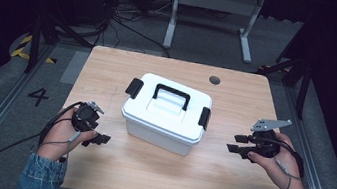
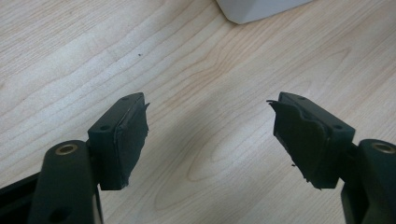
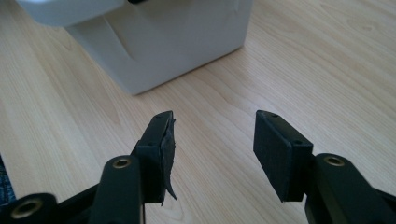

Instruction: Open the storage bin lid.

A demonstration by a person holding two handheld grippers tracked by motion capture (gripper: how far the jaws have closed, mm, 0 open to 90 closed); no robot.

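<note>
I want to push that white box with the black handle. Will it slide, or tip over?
The white box would probably slide rather than tip: it sits low and wide, flat on the smooth wooden table. It looks like stiff plastic, so it should keep its shape. Its weight is hard to judge, since the lid is shut and hides what is inside.

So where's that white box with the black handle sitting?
In the high view the white box sits mid-table, between the left gripper and right gripper, touching neither.
</note>
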